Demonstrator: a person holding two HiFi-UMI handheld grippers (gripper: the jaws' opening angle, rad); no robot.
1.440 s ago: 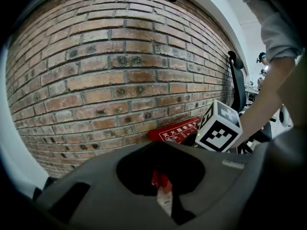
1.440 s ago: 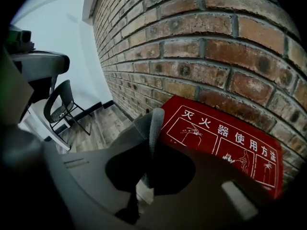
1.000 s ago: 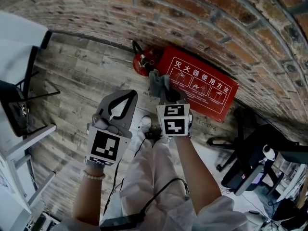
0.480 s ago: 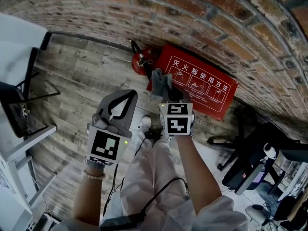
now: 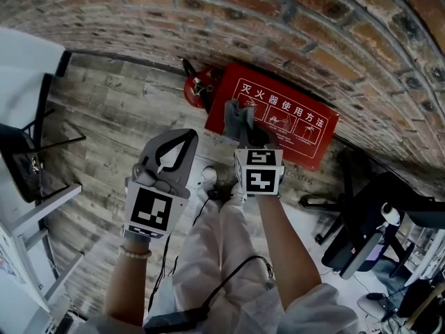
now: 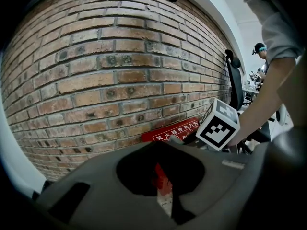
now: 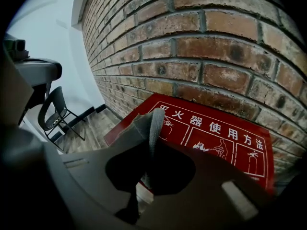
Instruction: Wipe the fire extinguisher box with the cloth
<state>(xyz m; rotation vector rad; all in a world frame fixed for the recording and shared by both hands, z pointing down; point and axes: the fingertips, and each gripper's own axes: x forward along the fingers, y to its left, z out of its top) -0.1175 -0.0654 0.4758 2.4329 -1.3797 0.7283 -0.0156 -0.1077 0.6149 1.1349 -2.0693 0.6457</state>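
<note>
Head view shows us holding the right gripper (image 5: 242, 132) over the red fire extinguisher box (image 5: 299, 127). The box sits on the wooden floor (image 5: 118, 117) at the foot of the brick wall (image 5: 278, 19), with a red fire extinguisher (image 5: 197, 89) just beside its left end. The right jaws pinch a grey cloth (image 5: 235, 117) that sticks up in front of the box's left part; we cannot tell whether it touches. Our left gripper (image 5: 182, 139) hangs apart from the box, its jaws pressed together on nothing.
</note>
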